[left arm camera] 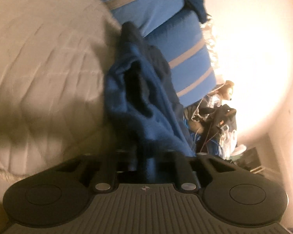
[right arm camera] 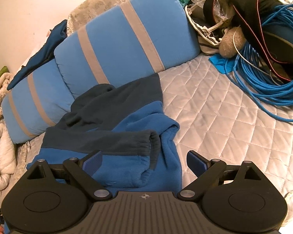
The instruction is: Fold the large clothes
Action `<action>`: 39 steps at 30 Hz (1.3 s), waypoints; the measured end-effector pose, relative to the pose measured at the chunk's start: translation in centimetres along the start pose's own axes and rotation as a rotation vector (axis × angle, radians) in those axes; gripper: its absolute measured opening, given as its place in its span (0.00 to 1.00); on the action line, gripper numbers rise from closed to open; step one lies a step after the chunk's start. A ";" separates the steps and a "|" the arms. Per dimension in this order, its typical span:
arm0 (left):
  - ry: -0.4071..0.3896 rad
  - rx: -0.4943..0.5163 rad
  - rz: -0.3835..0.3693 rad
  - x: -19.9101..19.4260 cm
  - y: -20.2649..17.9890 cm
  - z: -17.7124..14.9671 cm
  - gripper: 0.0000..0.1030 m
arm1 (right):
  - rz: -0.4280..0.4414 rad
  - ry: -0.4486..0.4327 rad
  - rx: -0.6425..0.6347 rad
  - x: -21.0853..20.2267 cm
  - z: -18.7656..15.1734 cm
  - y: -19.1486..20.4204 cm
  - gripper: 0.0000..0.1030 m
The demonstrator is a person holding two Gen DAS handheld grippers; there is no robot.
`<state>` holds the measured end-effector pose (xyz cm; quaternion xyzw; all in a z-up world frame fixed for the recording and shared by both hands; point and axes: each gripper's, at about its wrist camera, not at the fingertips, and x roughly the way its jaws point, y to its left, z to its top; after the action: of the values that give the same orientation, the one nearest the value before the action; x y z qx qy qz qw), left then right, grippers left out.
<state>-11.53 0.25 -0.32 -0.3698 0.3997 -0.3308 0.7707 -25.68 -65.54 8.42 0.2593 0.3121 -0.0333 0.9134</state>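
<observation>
A two-tone blue fleece garment (right arm camera: 127, 134) lies bunched on the quilted bed, dark navy on its upper part and brighter blue below, with a ribbed cuff showing. My right gripper (right arm camera: 144, 163) hovers open just above its near edge, blue pads wide apart on either side of the cuffed sleeve. In the tilted, blurred left wrist view, my left gripper (left arm camera: 146, 161) is shut on a fold of the same fleece (left arm camera: 138, 89), which hangs stretched out ahead of the fingers.
Two blue pillows with grey stripes (right arm camera: 115, 44) lie behind the garment. A coil of blue cable (right arm camera: 267, 74), a plush toy (right arm camera: 232, 41) and dark bags pile up at the bed's right. Quilted bedcover (right arm camera: 224, 120) lies bare to the right. Crumpled beige bedding (right arm camera: 0, 152) sits left.
</observation>
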 end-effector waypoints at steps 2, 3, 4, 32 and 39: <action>-0.026 0.057 0.039 -0.8 -1.8 0.8 0.09 | -0.003 -0.002 0.001 -0.1 0.0 0.1 0.91; -0.036 0.084 0.056 -1.1 -2.9 1.3 0.09 | -0.003 -0.003 0.000 -0.1 0.1 0.1 0.91; -0.041 0.109 0.073 -1.4 -3.9 1.7 0.09 | -0.003 -0.006 -0.001 -0.2 0.1 0.2 0.91; -0.095 -0.190 -0.245 -3.0 5.1 -7.9 0.60 | 0.034 -0.056 -0.016 -2.1 -0.6 1.2 0.91; -0.139 -0.266 -0.317 -2.5 5.0 -10.3 0.51 | 0.029 -0.067 -0.011 -2.9 -0.9 0.8 0.91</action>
<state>-20.50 1.61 -7.77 -0.5486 0.3226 -0.3659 0.6790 -28.33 -64.64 9.86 0.2575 0.2778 -0.0270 0.9251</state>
